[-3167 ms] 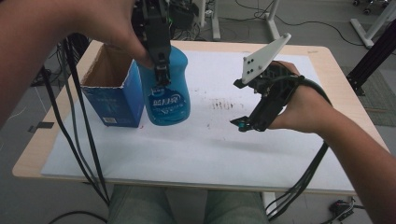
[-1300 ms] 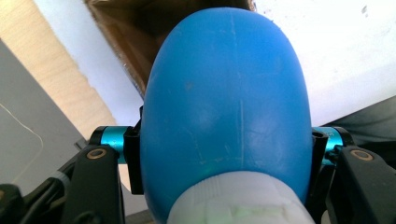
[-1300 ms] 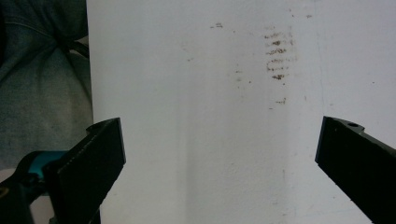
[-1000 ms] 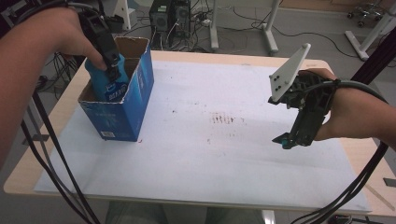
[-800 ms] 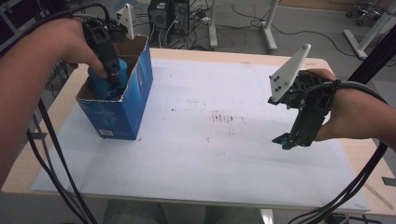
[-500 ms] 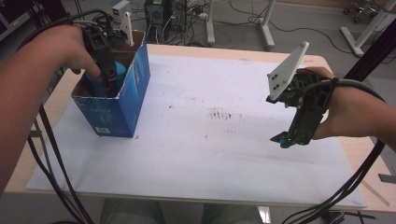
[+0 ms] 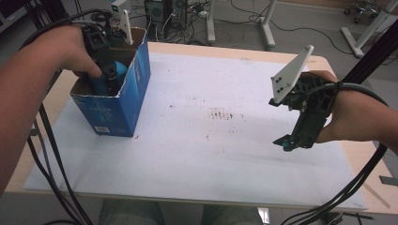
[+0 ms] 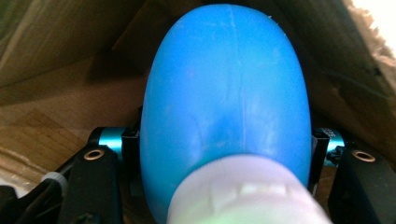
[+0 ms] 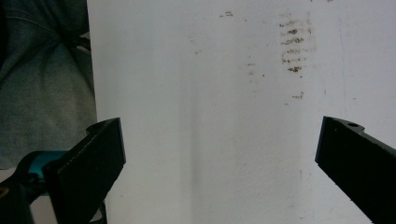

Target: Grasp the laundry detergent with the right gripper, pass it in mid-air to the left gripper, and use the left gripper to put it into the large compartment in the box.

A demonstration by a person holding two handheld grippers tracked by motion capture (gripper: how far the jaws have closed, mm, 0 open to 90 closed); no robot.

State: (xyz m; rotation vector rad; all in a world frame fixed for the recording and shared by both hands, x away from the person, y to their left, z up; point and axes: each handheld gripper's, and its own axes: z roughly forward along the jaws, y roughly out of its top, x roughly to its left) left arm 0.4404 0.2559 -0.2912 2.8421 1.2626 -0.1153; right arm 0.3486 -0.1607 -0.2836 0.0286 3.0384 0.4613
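Between the two black jaws of the left gripper point(image 8: 224, 154), clamped from either side, sits a rounded blue plastic bottle with a white cap point(image 8: 226, 107). Its cap end lies toward the gripper's camera and its body runs away along the jaws, so the long axis points down into the open blue cardboard box point(image 7: 123, 101). Brown inner walls of that box close round the bottle on all sides in the left gripper view. From the high view, the left gripper point(image 7: 107, 70) reaches over the box's near rim, jaws angled downward, with a patch of blue bottle point(image 7: 118, 70) showing just inside the opening. Whether the bottle's base already rests on the box floor cannot be told. My reading is that the coming move is a release, and it turns on that hidden gap below the bottle.

The left hand point(image 7: 70, 49) is bent over the box, forearm coming in from the lower left. Well apart, the right gripper point(image 7: 300, 133) hovers above the white sheet-covered table point(image 7: 197, 154), tilted down, its jaws spread wide and holding nothing.
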